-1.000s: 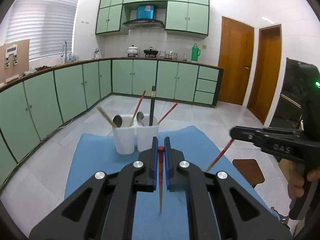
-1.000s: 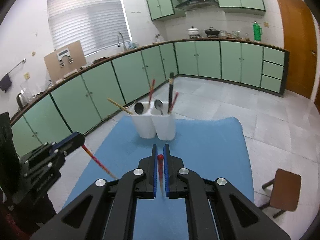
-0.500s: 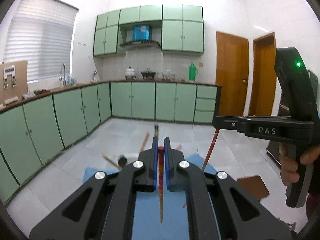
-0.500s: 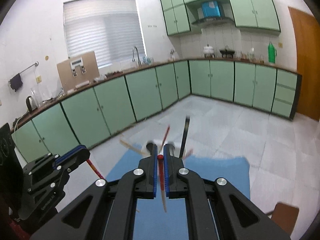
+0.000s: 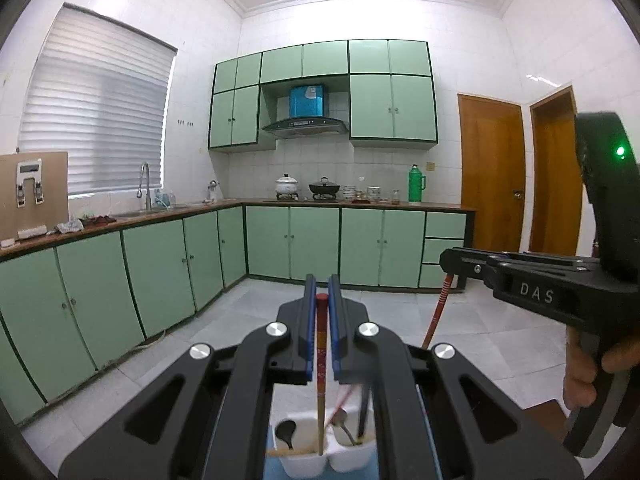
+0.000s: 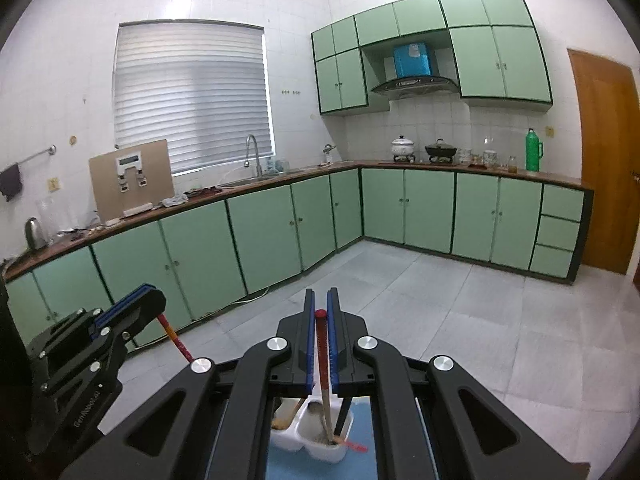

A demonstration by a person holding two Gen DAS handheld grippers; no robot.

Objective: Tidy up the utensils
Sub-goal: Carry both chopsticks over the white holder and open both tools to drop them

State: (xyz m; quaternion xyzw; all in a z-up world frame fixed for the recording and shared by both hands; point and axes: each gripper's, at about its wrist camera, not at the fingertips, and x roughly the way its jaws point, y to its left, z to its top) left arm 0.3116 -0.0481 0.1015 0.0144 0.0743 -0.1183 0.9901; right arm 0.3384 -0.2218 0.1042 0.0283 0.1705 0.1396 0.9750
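Since the earlier frame both of my grippers have risen: the two white utensil cups, which stood at mid-frame on the blue mat, now sit at the bottom edge of each view, and the far kitchen wall fills the centre.

Left gripper (image 5: pixel 322 300): closed narrow on a red chopstick (image 5: pixel 321 364). The red end shows between the blue pads at frame centre. The shaft hangs down, and its pale tip overlaps the left white cup (image 5: pixel 298 450) at bottom centre. I cannot tell whether the tip touches the cup.

Right gripper (image 6: pixel 320 312): closed narrow on a second red chopstick (image 6: pixel 323 364). Its shaft drops toward the right white cup (image 6: pixel 324 436) at bottom centre, and the tip appears to reach inside the rim.

In the left wrist view, the right gripper enters from the right edge at mid-height with its chopstick hanging below the fingertips, and my right hand (image 5: pixel 592 368) wraps the handle at lower right. In the right wrist view, the left gripper sits at lower left, its chopstick angled down to the right.

Cup contents: the left cup holds a dark spoon (image 5: pixel 285 432) and a wooden chopstick. The right cup holds a metal spoon, a black chopstick and a red chopstick. The cups stand touching, side by side, on the blue mat (image 6: pixel 360 460).

Background: green cabinets (image 5: pixel 336 244) run across mid-frame below the worktop (image 5: pixel 360 202).
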